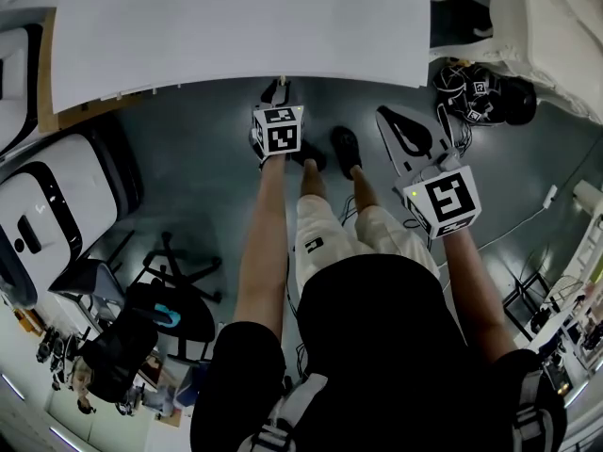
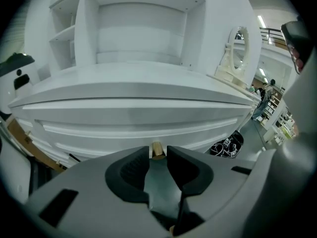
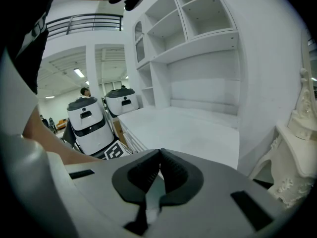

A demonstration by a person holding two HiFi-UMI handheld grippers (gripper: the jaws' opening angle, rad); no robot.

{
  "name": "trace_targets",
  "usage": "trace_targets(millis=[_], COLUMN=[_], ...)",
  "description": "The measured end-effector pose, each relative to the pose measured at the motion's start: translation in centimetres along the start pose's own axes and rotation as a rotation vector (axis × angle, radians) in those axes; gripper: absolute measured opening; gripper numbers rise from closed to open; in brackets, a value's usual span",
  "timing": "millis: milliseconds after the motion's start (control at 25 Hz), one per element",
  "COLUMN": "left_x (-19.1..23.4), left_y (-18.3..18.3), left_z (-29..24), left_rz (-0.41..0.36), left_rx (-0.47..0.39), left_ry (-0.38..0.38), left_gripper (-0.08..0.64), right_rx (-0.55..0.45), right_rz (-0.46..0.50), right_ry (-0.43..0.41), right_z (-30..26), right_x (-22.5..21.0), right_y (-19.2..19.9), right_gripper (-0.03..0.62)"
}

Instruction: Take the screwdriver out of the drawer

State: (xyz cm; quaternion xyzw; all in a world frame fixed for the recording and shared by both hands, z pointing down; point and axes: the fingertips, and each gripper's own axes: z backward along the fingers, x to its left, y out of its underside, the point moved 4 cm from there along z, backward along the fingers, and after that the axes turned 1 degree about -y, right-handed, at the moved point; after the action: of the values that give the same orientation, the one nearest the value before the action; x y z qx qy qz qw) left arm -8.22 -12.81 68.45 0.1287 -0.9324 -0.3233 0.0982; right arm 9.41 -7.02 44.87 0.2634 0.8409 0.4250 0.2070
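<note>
Two tongs in view: my left tongs (image 2: 158, 152) stand wide, the brass drawer knob (image 2: 157, 148) framed between their tips. My right tongs (image 3: 160, 152) are pinched together, empty, facing the white counter (image 3: 198, 133). The screwdriver is out of sight, so I cannot tell its axis.

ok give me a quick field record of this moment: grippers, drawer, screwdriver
left gripper: open, jaws apart, not clamped on anything
brass knob: on the drawer front, showing in the gap at the left jaw tips
drawer: closed, under the white desk top
right gripper: shut, nothing between its jaws
screwdriver: not in view
task stage: drawer not yet opened
</note>
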Motion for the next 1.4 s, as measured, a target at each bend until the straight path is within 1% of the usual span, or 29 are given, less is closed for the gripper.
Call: trace_targets(millis=[120, 200, 400, 720, 1040, 1400], left_x=[0.1, 0.2, -0.2, -0.3, -0.7, -1.4], left_y=[-0.2, -0.2, -0.2, 0.3, 1.9, 5.1], left_z=[-0.2, -0.3, -0.4, 0.0, 1.6, 4.4], left_rz=[-0.005, 0.001, 0.003, 0.011, 0.034, 0.05], left_rx=[0.001, 0.002, -0.003, 0.007, 0.026, 0.076], left_ry=[-0.008, -0.015, -0.024, -0.035, -0.052, -0.062], left_gripper=[0.097, 0.091, 0.089, 0.087, 0.087, 0.087], right_rx=[0.003, 0.004, 0.009, 0.015, 0.019, 0.009], right_rz=[0.0, -0.001, -0.003, 0.011, 0.036, 0.057], right_ry=[0.002, 0.001, -0.005, -0.034, -0.083, -0.118], right_z=[-0.1, -0.2, -0.1, -0.3, -0.8, -0.7], right_x=[0.1, 0.0, -0.6, 0.0, 0.7, 1.5], right_y=[-0.1, -0.2, 0.1, 0.2, -0.6, -1.4], right_gripper=[0.017, 0.017, 0.017, 0.017, 0.017, 0.017])
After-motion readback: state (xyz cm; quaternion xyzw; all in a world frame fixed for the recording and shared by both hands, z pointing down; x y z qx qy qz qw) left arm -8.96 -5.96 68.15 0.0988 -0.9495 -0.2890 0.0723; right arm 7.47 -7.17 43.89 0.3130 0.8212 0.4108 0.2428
